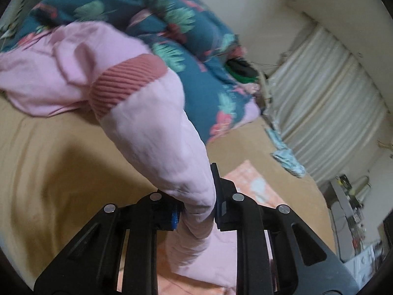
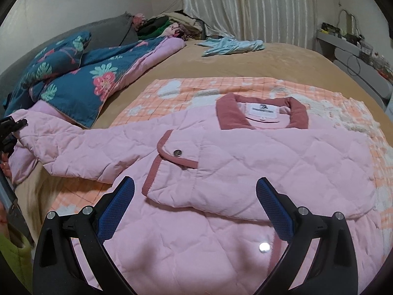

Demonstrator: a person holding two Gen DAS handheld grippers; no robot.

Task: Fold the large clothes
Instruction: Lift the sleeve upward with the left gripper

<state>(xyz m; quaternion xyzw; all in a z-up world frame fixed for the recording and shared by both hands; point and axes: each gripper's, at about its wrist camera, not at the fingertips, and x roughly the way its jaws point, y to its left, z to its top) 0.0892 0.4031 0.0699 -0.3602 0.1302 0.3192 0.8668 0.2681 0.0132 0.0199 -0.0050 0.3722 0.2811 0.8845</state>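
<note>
A pink quilted jacket (image 2: 245, 162) with a dark pink ribbed collar (image 2: 260, 113) lies spread on an orange checked blanket (image 2: 196, 88) on the bed. One sleeve is folded across its front. The other sleeve (image 2: 86, 147) stretches out to the left, where my left gripper (image 2: 11, 132) holds its end. In the left wrist view the left gripper (image 1: 196, 209) is shut on that pink sleeve (image 1: 157, 132), lifted off the bed, with the ribbed cuff (image 1: 125, 83) drooping beyond. My right gripper (image 2: 196, 209) hovers open over the jacket's lower front, nothing between its blue pads (image 2: 118, 209).
A blue floral quilt (image 2: 73, 78) is heaped at the left of the tan bed sheet (image 2: 270, 61). A light blue cloth (image 2: 231, 45) lies at the far edge by the curtain (image 2: 245, 7). A pile of clothes (image 2: 167, 24) sits at the back, a cluttered shelf (image 2: 356, 46) at right.
</note>
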